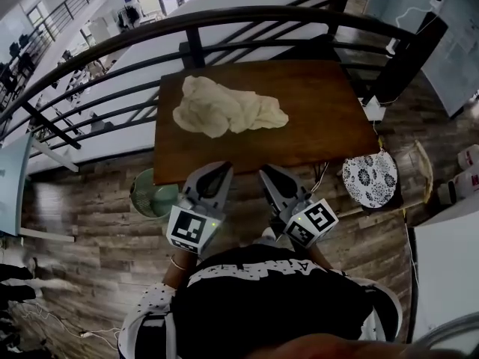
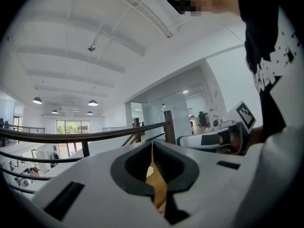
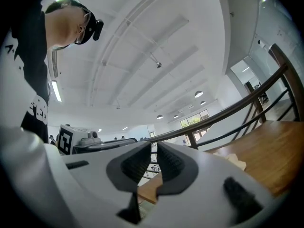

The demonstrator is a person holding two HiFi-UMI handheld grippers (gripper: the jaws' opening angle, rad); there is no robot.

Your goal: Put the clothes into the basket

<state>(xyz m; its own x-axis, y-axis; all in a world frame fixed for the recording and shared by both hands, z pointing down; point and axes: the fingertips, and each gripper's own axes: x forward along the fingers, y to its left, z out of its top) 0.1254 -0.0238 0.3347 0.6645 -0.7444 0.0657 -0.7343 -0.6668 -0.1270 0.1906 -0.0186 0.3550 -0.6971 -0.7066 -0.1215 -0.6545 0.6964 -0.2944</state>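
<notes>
Where table overlaps it, basket half hidden

Counting now: 1 cream garment, 1 wooden bench, 1 green basket, 1 patterned stool, and 2 in hand, the left gripper and the right gripper.

- Basket: green; half hidden under the table edge and behind the left gripper; inside not visible.
- Cloth: right gripper view shows only a pale corner past the jaw body.
- Bottles: white; cut by head view's right edge.
- People beyond the railing: too small to tell.
</notes>
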